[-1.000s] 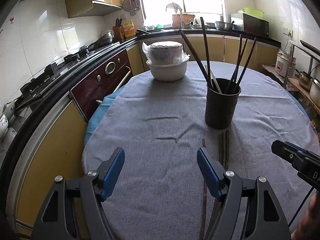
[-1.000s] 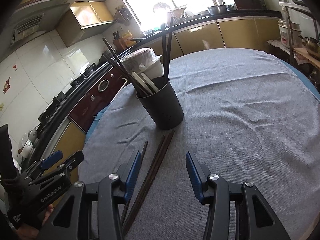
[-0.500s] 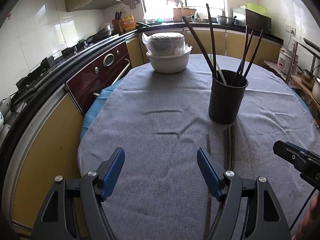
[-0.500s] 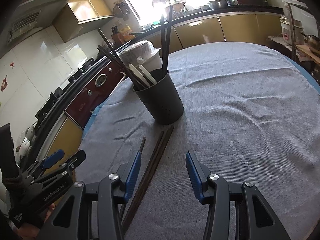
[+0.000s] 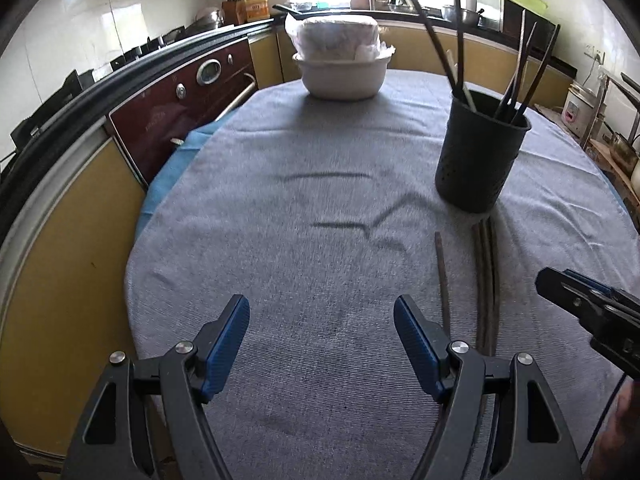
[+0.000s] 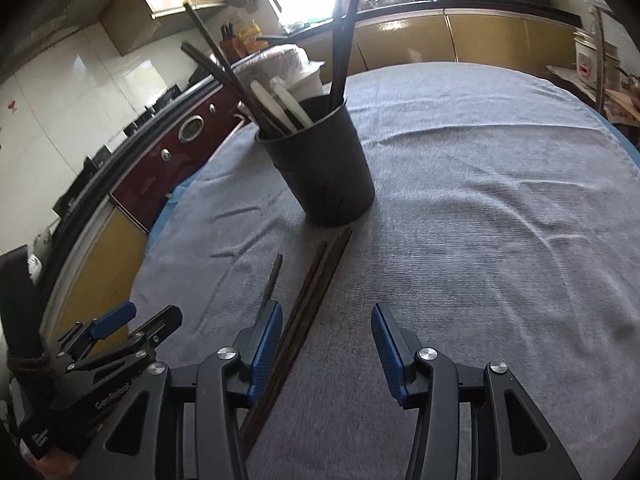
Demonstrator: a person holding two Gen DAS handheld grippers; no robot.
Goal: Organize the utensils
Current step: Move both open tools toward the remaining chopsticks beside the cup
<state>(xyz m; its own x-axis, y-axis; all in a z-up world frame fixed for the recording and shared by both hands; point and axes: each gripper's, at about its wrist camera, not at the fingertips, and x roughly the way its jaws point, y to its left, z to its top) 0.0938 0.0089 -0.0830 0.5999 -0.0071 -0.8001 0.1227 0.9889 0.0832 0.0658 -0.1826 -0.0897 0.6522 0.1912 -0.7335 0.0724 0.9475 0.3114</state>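
both grippers, left gripper and right gripper, gape wide, empty.
loose chopsticks at the black holder's six o'clock.

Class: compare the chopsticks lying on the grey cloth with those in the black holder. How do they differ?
The loose brown wooden chopsticks lie flat on the cloth; the dark chopsticks in the black perforated holder stand leaning, tips up. The loose ones look brown, the stored ones near black. Both are long, thin sticks.

- the left gripper, jaws wide apart, is closer to the black perforated utensil holder.
- the right gripper, also open, is nearer the dark wooden chopsticks lying on the grey cloth.
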